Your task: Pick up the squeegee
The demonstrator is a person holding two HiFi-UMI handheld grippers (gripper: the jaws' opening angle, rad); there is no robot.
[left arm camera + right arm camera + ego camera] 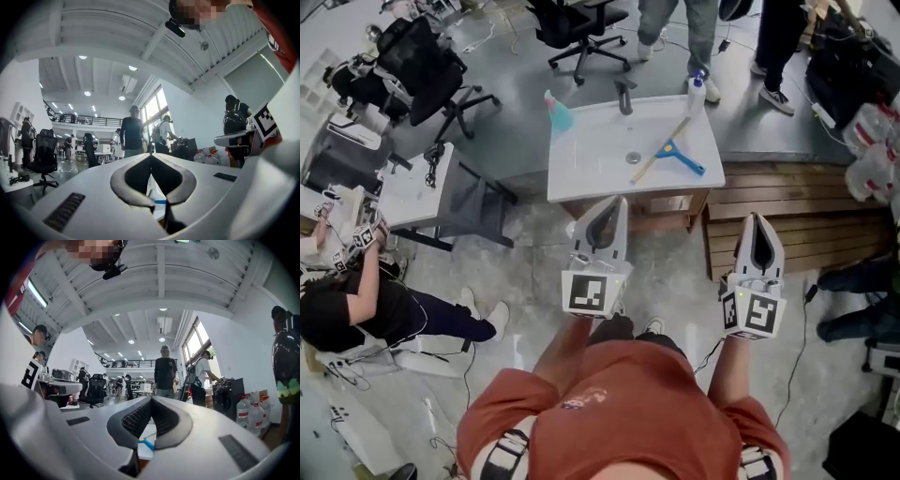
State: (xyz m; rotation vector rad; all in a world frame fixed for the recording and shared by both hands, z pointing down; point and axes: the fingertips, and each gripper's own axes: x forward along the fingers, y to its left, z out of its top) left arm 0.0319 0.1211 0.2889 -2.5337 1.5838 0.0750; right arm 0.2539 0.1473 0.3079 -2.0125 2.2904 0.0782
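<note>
You hold the left gripper (616, 204) and right gripper (757, 220) level before the sink's (589, 161) front edge, jaws pressed together, empty; the squeegee (673, 154) lies near its right edge.

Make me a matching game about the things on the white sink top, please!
Things:
1 squeegee
2 spray bottle
3 faucet
4 white bottle

Places on the sink top:
A far left corner
B lying flat on the right part
C far right corner
D middle of the far edge

Pairs: 1-B, 2-A, 3-D, 4-C
</note>
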